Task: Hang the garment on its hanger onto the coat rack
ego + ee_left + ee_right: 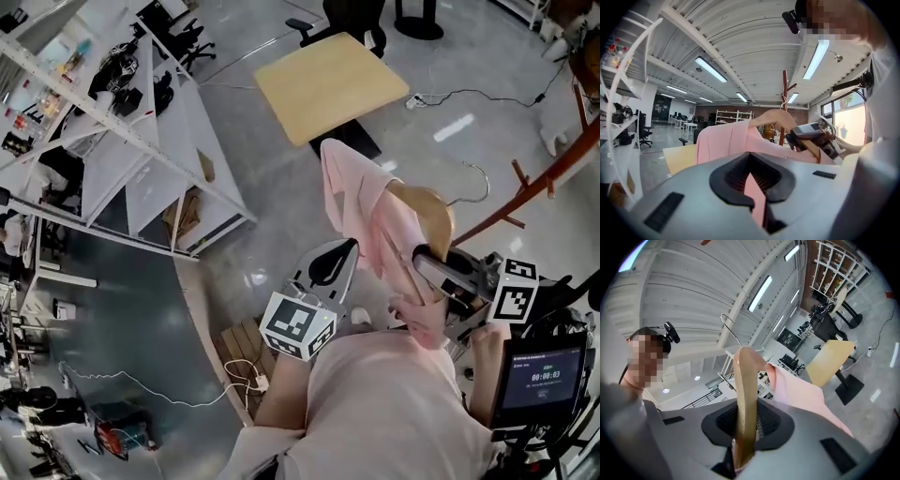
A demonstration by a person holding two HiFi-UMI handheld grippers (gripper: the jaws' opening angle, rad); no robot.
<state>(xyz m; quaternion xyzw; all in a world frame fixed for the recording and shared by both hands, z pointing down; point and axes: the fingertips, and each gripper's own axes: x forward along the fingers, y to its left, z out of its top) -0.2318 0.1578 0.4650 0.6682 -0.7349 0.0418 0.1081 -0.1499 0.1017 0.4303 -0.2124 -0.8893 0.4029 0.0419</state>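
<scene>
A pink garment (373, 211) hangs on a wooden hanger (427, 214) with a metal hook (474, 183), held up over the floor. My right gripper (424, 259) is shut on the hanger's wooden arm; the right gripper view shows the wood (745, 399) clamped between the jaws, with the hook (728, 329) above it. My left gripper (347, 251) is shut on a fold of the pink fabric (754, 192), just left of the hanger. The red-brown coat rack (544, 180) slants along the right edge, beyond the hook. In the left gripper view the coat rack (784, 101) stands behind the hanger (773, 119).
A light wooden table (328, 84) stands ahead on the grey floor, with an office chair (347, 21) behind it. White shelving (141, 141) fills the left. Cables (469, 94) run across the floor. A timer screen (544, 375) sits at lower right.
</scene>
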